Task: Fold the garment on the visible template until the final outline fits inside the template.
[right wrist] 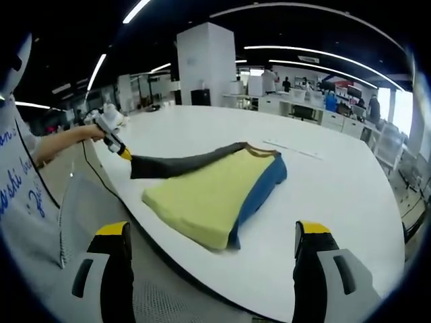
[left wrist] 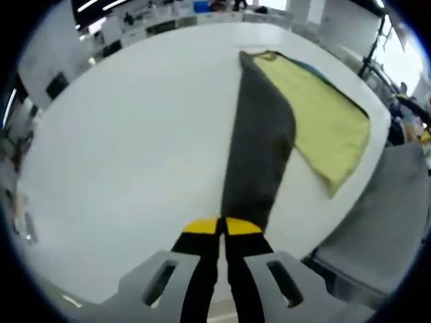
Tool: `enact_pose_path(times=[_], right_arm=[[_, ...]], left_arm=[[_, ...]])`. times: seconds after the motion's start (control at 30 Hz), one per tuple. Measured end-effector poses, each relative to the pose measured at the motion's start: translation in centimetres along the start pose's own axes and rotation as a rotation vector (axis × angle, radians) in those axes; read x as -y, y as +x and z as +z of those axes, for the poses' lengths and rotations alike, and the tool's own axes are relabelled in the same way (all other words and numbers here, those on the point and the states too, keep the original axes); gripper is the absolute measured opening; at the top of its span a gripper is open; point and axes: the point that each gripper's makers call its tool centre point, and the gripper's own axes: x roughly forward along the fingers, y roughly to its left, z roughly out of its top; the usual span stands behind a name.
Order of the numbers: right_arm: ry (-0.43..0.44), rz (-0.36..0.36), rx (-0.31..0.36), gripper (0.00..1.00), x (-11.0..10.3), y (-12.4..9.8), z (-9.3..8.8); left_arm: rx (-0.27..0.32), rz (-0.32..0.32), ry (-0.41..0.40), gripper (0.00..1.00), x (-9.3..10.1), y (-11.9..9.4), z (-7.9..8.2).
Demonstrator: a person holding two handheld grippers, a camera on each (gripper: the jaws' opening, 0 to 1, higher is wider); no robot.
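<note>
A yellow garment [left wrist: 323, 121] with a blue layer under it lies on the round white table [left wrist: 135, 148], near its right edge. A long dark grey part [left wrist: 259, 148] of it stretches from the collar down to my left gripper [left wrist: 221, 227], which is shut on its end. In the right gripper view the same garment [right wrist: 209, 188] lies ahead, and a person's hand holds the left gripper [right wrist: 124, 153] at the left, pulling the grey part [right wrist: 182, 163] out over the table edge. My right gripper [right wrist: 212, 232] hangs open in front of the table with nothing between its jaws.
A grey chair back [left wrist: 384, 222] stands against the table edge beside the garment. A person's white printed shirt [right wrist: 20, 182] is at the left. Faint thin marks [right wrist: 296, 149] lie on the table [right wrist: 337, 195] past the collar. Desks and a white pillar [right wrist: 205, 64] stand behind.
</note>
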Motion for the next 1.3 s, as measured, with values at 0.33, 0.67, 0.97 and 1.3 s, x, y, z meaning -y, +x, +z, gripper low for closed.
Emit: enact_pose_path(times=[0.33, 0.67, 0.97, 1.3], right_arm=[[0.002, -0.019, -0.004, 1.00, 0.4, -0.4, 0.0], [0.006, -0.041, -0.014, 1.00, 0.6, -0.5, 0.1], [-0.001, -0.048, -0.027, 1.00, 0.5, -0.4, 0.3], [-0.013, -0.051, -0.047, 1.00, 0.3, -0.3, 0.2]], left_arm=[[-0.049, 0.004, 0.002, 0.00, -2.1, 0.6, -0.3], [-0.071, 0.031, -0.001, 0.00, -4.4, 0.7, 0.0], [-0.082, 0.052, 0.018, 0.00, -5.6, 0.9, 0.3], [-0.052, 0.096, 0.005, 0.00, -10.1, 2.0, 2.1]])
